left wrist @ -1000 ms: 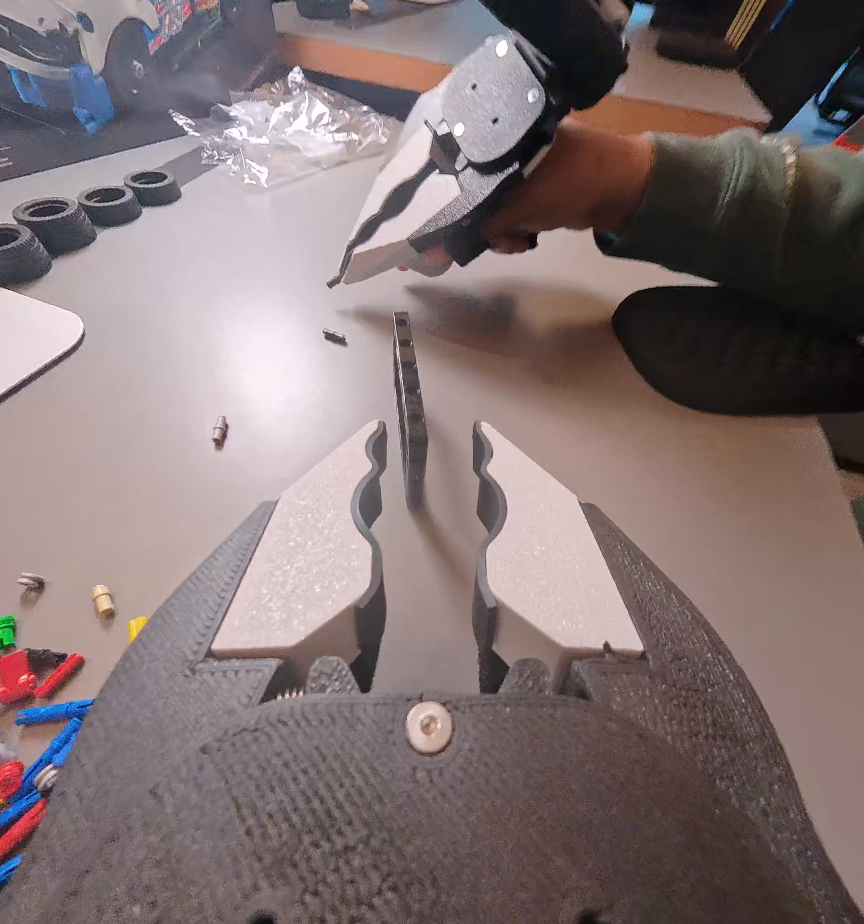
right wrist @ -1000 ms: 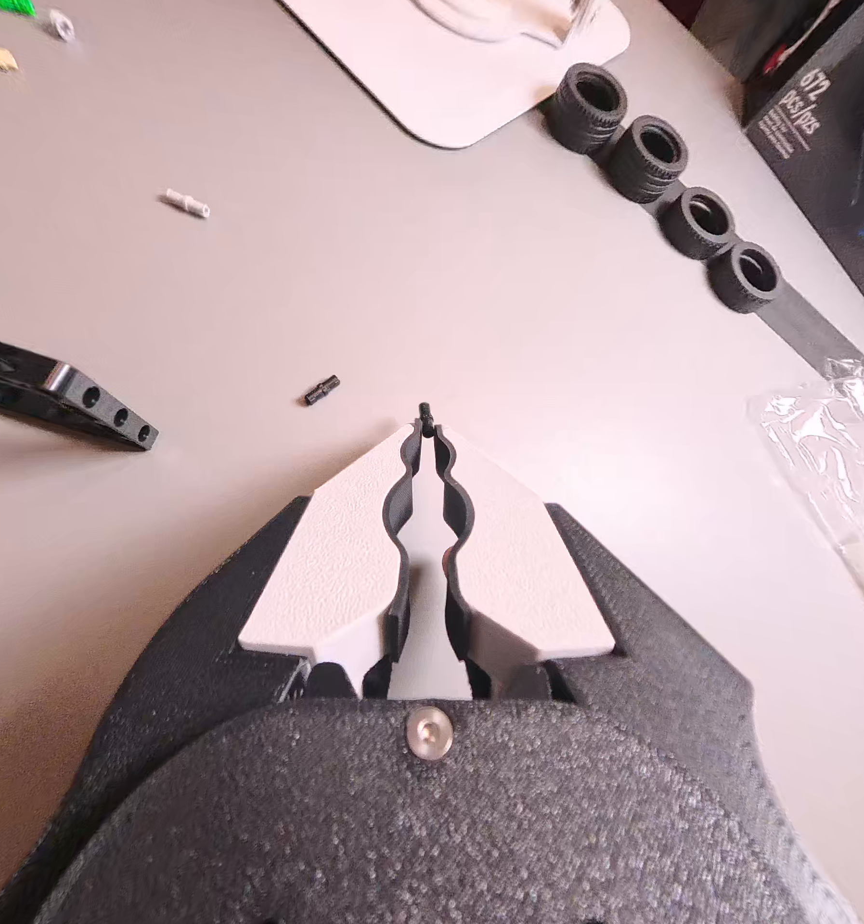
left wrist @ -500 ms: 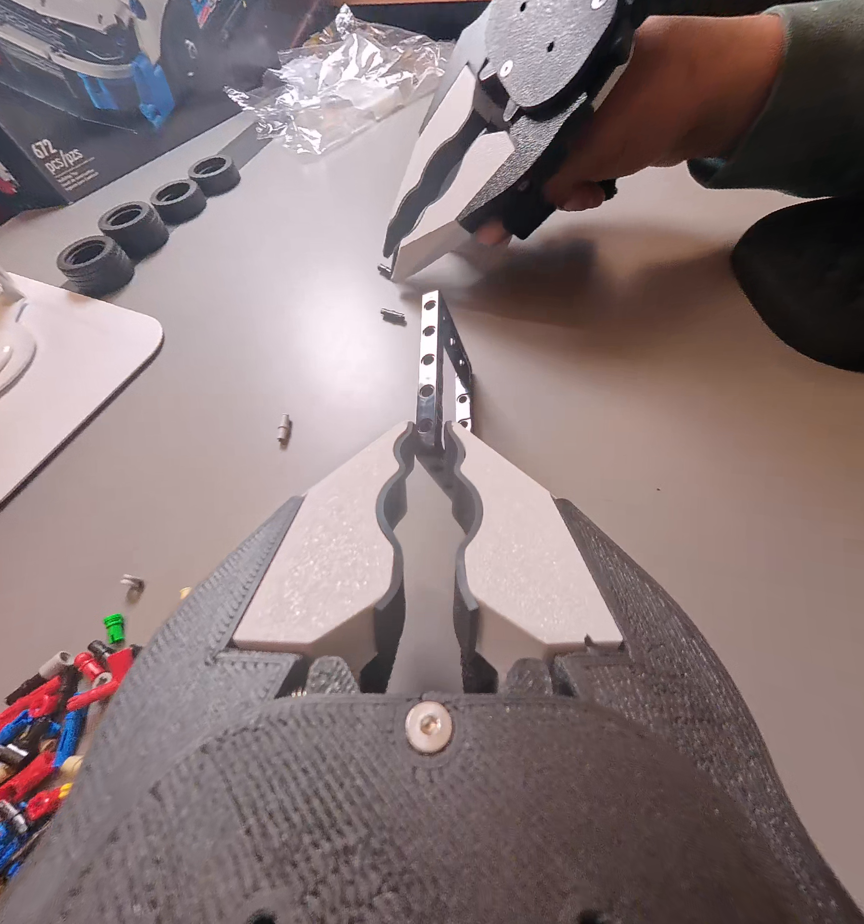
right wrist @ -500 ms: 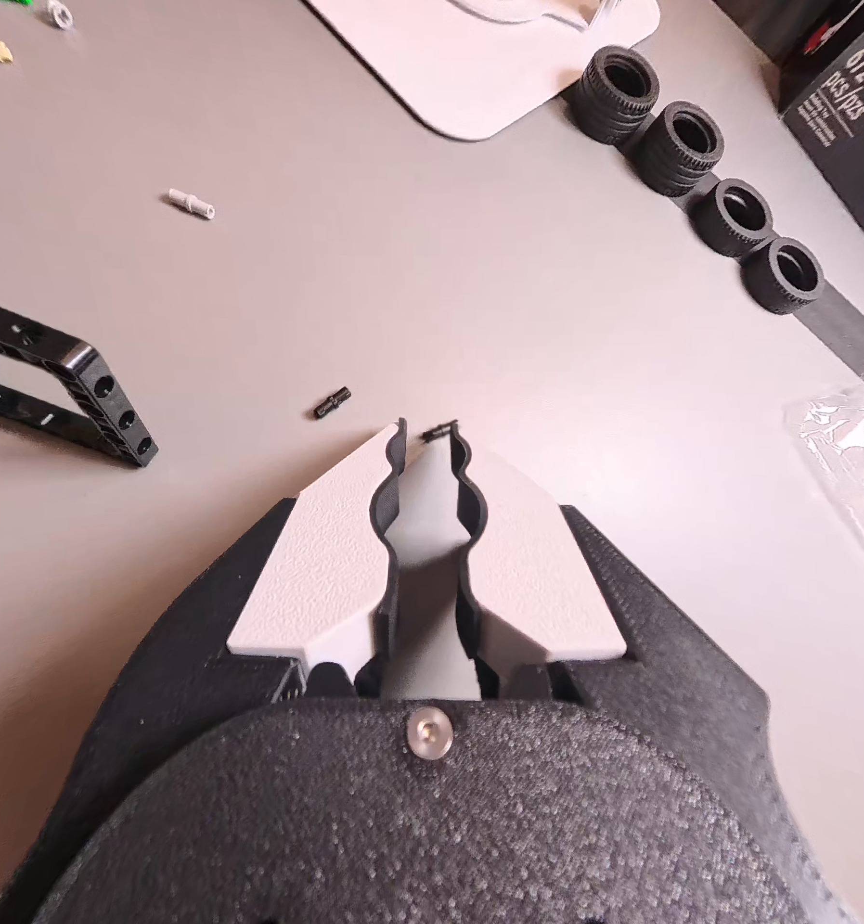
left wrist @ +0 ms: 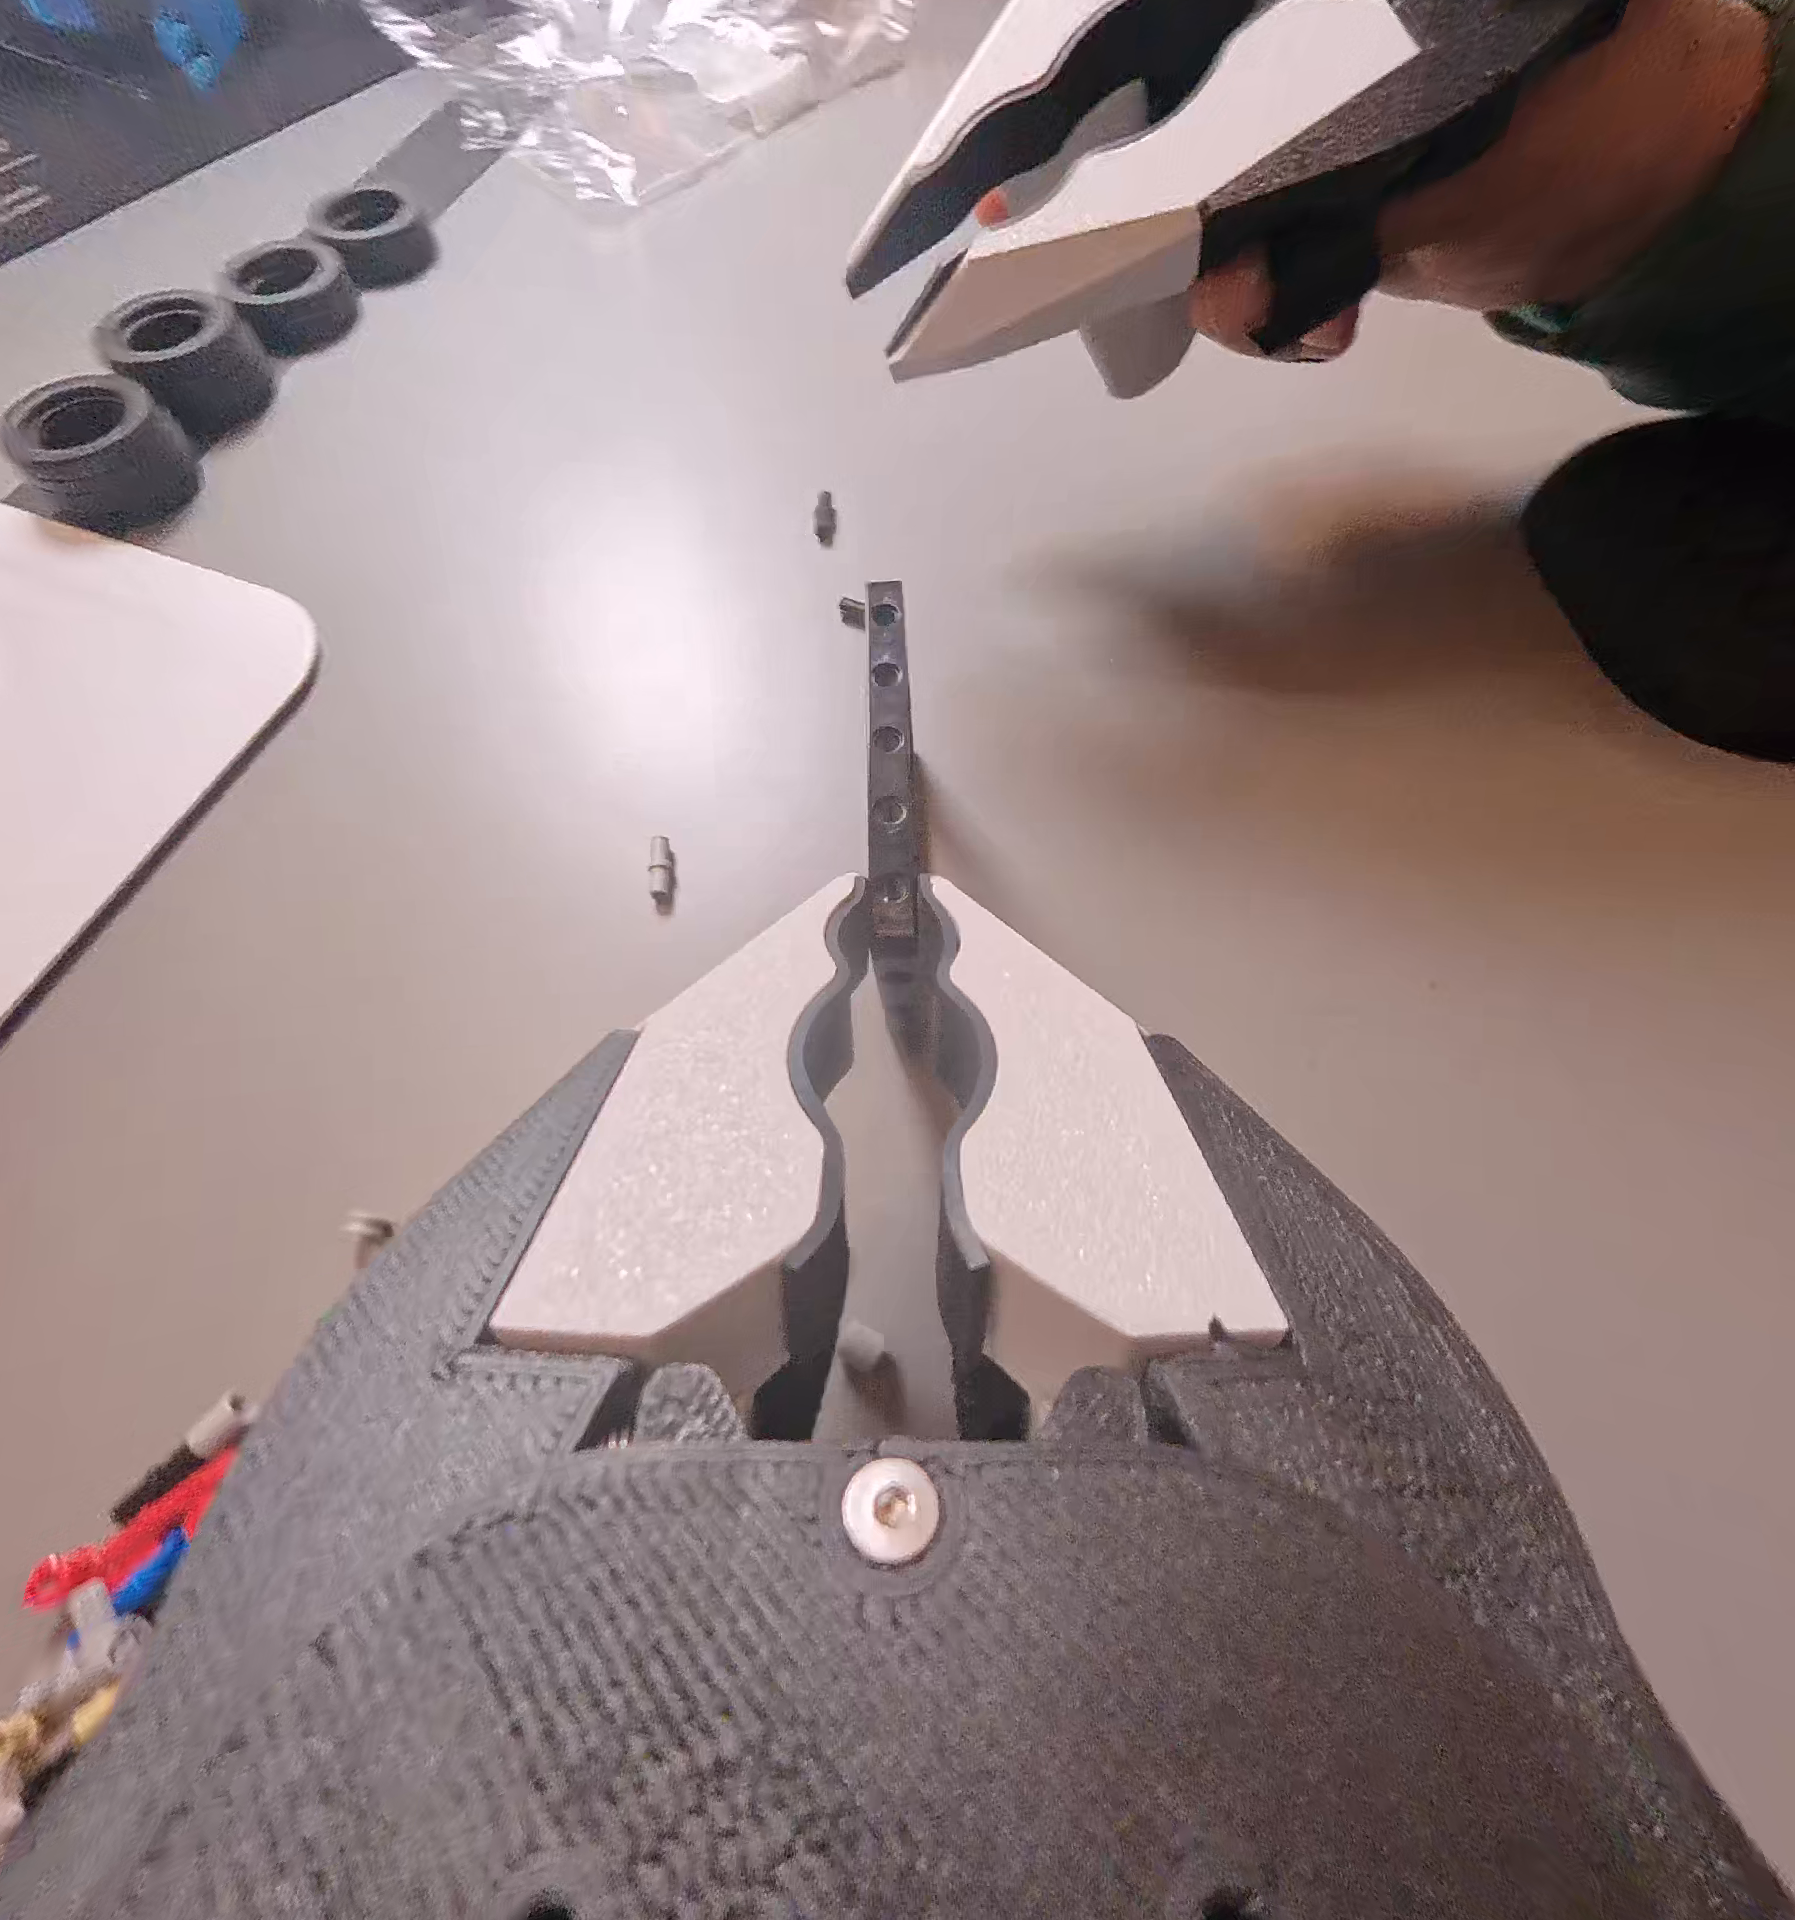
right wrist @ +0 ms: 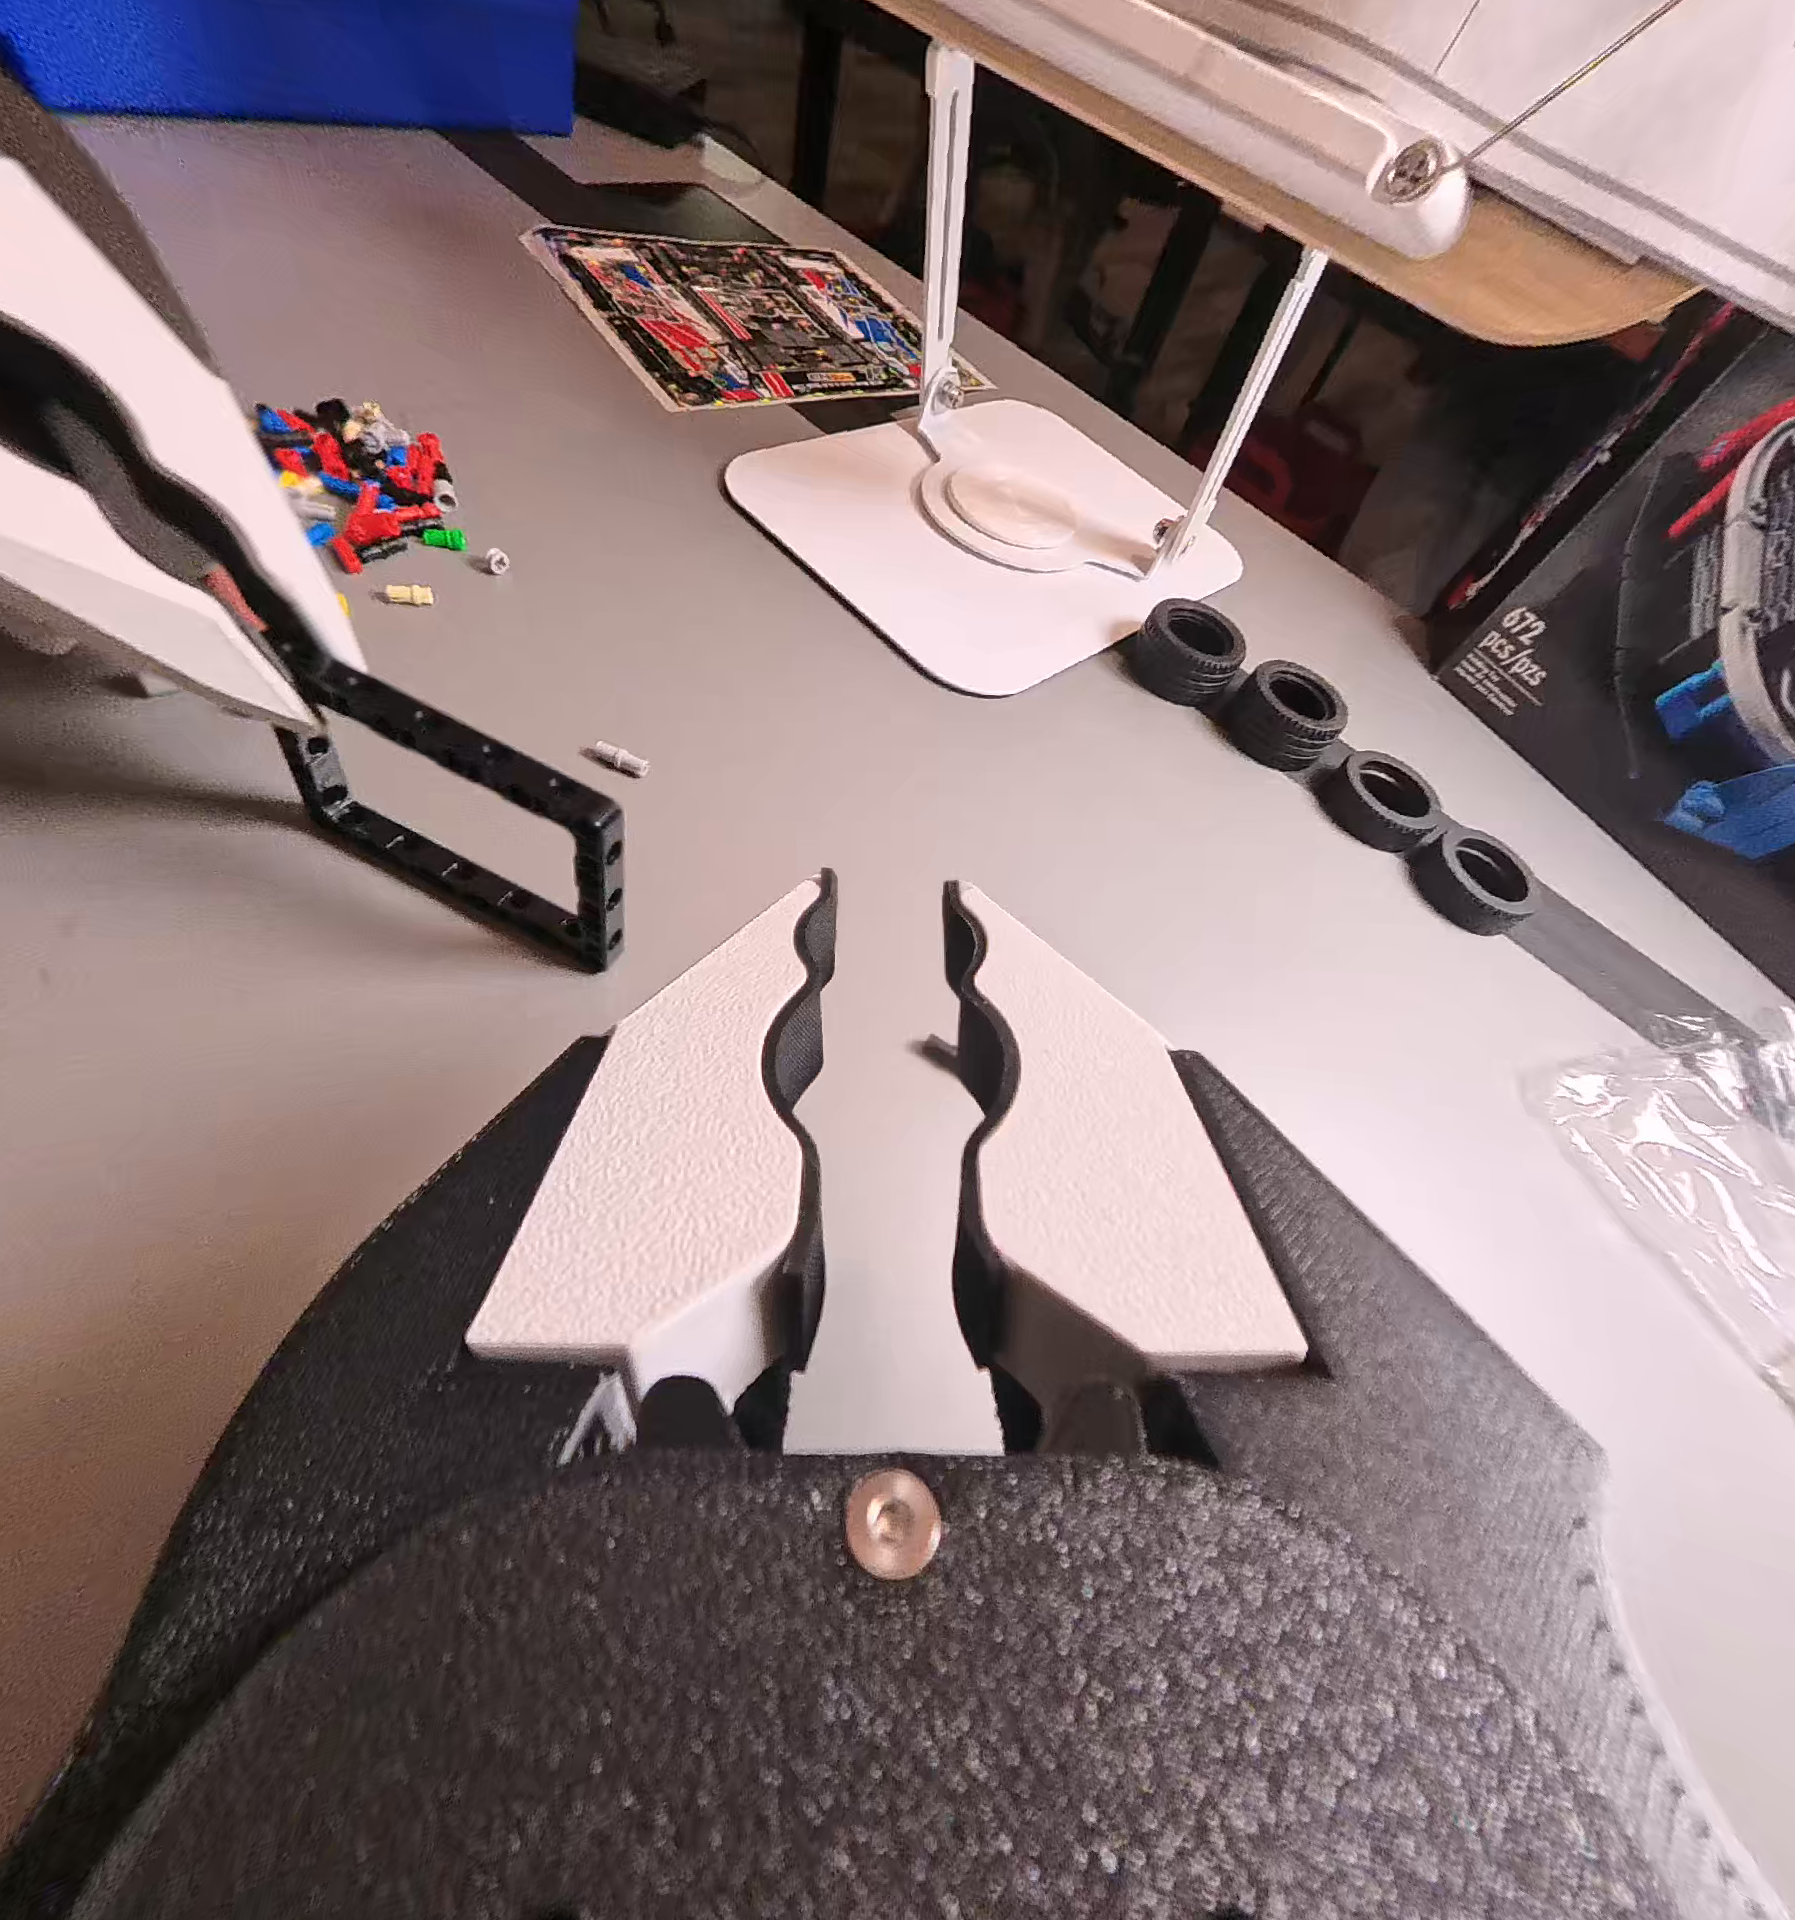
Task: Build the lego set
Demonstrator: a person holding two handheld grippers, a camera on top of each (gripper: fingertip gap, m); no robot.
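My left gripper (left wrist: 893,891) is shut on one end of a black rectangular frame (left wrist: 888,727) with pin holes, which stands on its edge and points away from me. In the right wrist view the frame (right wrist: 457,821) stands upright at the left, with the left gripper (right wrist: 324,694) clamped on its upper corner. My right gripper (right wrist: 888,894) is open and empty above the table, right of the frame. It also shows in the left wrist view (left wrist: 872,322), raised beyond the frame's far end. Two small black pins (left wrist: 823,514) lie near that far end. A grey pin (right wrist: 620,758) lies beside the frame.
A pile of small coloured parts (right wrist: 373,488) and a sticker sheet (right wrist: 747,312) lie at the far left. A white stand base (right wrist: 986,540) sits behind, with a row of black tyres (right wrist: 1288,717), the set's box (right wrist: 1703,675) and a clear plastic bag (right wrist: 1724,1143) at the right. The tips of one gripper are about 12 cm away from the tips of the other.
My left gripper closed on the frame's end and stood it on edge. My right gripper let go of the small black pin, opened, and rose back from the table.
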